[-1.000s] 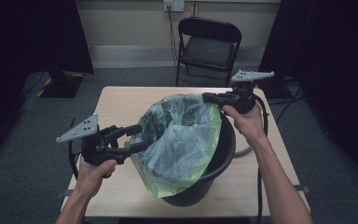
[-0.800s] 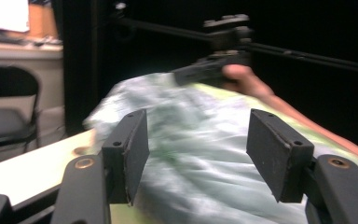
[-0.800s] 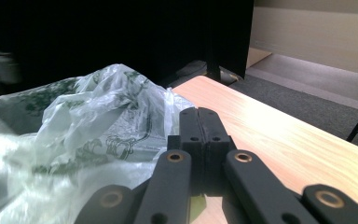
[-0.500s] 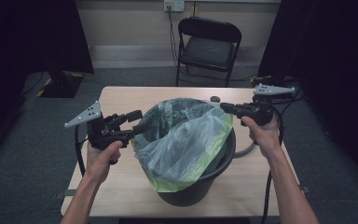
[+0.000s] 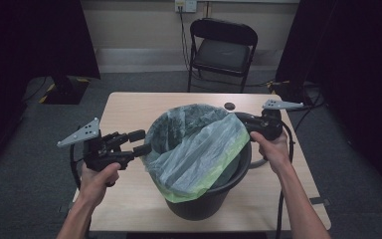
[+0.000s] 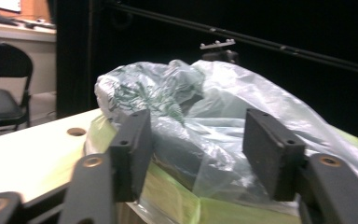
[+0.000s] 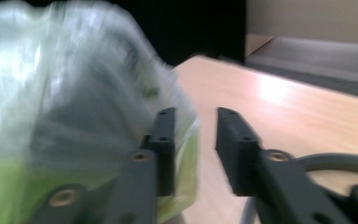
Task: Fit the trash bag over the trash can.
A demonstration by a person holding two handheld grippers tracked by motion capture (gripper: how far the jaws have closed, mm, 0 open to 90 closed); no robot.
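Translucent green-edged plastic bin liner (image 5: 199,149) draped over black round bucket (image 5: 214,194), mid-table. Fitting step, seemingly. Left gripper (image 5: 140,142) spread wide, just beside the film; right gripper (image 5: 242,119) parted, empty, at far rim. Next: pinch hem, stretch over rim. Pale wooden table (image 5: 124,107); black folding chair (image 5: 224,45) beyond, dark curtains.

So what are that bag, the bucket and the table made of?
The bag looks like thin plastic film: translucent, crinkled, glossy, with a green band at its edge. The bucket seems moulded black plastic, smooth and matte. The table looks like pale wood or laminate; which, I cannot tell.
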